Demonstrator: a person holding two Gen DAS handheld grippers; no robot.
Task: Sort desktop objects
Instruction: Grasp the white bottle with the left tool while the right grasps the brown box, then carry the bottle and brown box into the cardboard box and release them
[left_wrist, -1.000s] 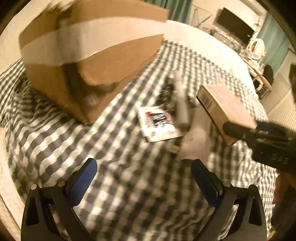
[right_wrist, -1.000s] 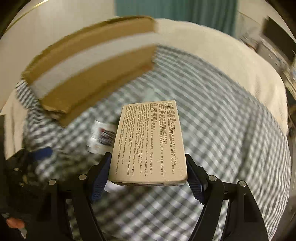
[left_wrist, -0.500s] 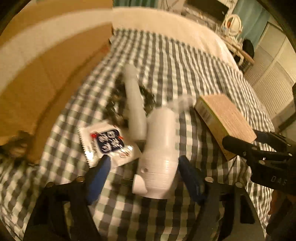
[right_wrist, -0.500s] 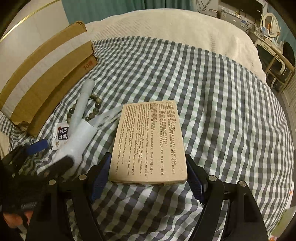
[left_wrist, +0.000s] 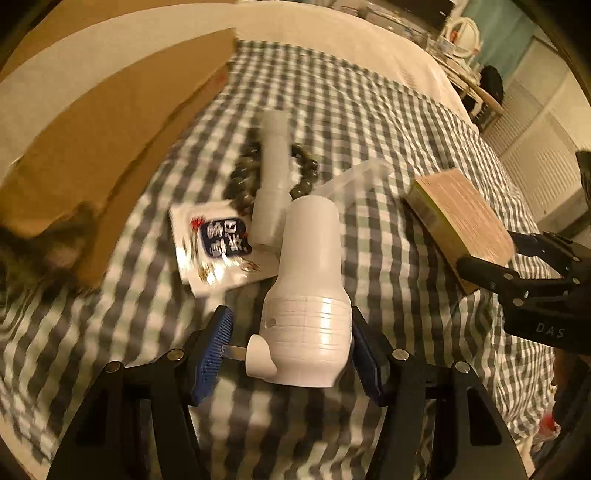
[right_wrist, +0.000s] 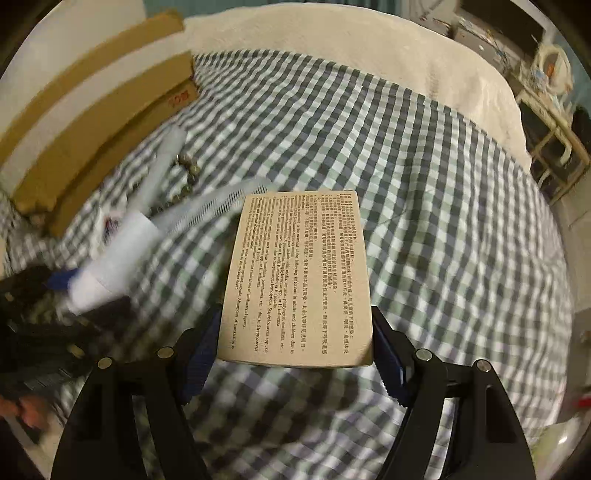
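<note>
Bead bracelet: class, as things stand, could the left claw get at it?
Probably not yet: the left claw straddles the white bottle, and a white tube lies across the bead bracelet.

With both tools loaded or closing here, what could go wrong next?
The left tool has just been closing on the white bottle; its left pad still shows a gap, so a lift now may slip. The bottle's nozzle lies by the bead bracelet and could snag it. The right tool grips only the box's end, so the box may pivot.
</note>
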